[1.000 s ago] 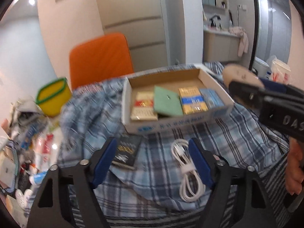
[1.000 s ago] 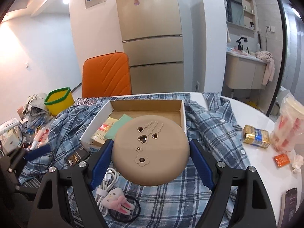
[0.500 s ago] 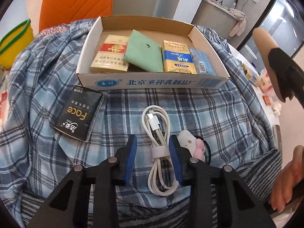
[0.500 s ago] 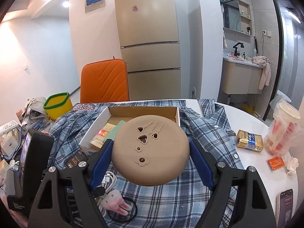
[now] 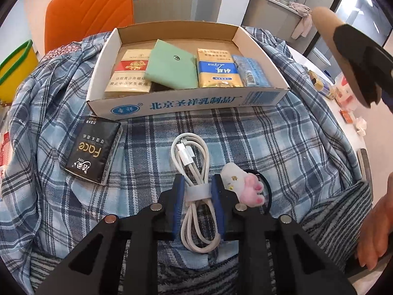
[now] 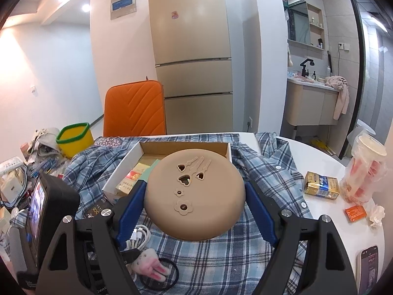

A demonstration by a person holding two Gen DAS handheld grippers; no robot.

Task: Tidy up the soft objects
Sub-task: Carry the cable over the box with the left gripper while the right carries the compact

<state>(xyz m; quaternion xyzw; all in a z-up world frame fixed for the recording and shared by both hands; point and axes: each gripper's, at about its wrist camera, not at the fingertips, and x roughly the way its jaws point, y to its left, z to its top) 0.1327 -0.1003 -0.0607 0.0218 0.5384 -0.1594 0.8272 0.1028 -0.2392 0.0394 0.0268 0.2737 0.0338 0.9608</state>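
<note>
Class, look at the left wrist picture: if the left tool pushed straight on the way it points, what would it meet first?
Most likely the blue plaid cloth beneath it: the left tool is already shut on the coiled white charging cable lying there. Depth is uncertain.

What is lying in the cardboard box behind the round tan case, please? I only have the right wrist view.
Observer: The cardboard box holds a row of four: a red-and-white cigarette pack, a green pouch, a gold-and-blue pack and a light blue tissue pack.
Operator: Thank you. Is the left gripper holding anything?
Observer: Yes, it is shut on the white cable, right at its strap.
Operator: And what is the black pack near the box?
Observer: It reads "Face" and lies flat on the plaid shirt, in front of the box's left corner.
</note>
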